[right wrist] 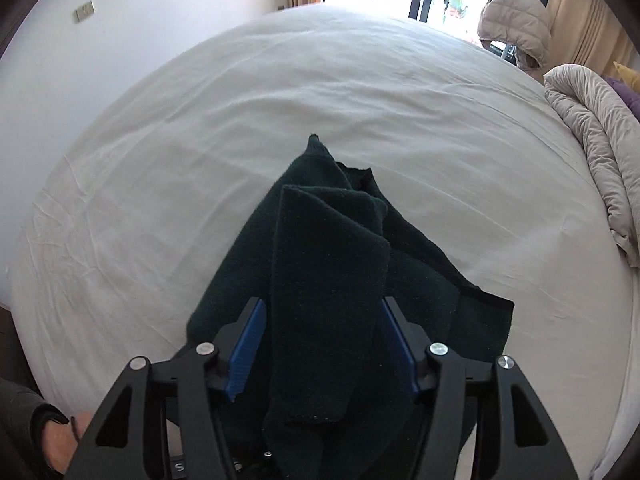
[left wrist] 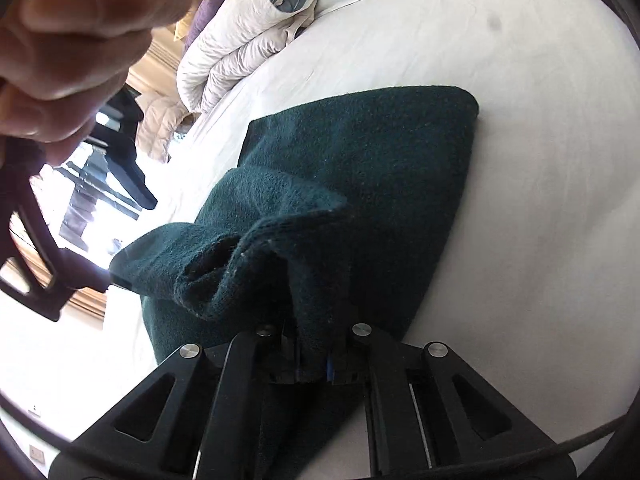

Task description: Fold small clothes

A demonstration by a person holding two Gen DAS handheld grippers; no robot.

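Note:
A dark green fleece cloth lies partly folded on the white bed sheet. My left gripper is shut on a bunched edge of the cloth and lifts it off the bed. In the right wrist view the same cloth drapes between the blue pads of my right gripper, whose jaws stand wide apart. The right gripper also shows at the left of the left wrist view, touching a corner of the cloth.
A rumpled beige duvet lies at the bed's right side, also in the left wrist view. A beige puffer jacket hangs by the bright window. A hand fills the upper left. A wall with sockets stands at left.

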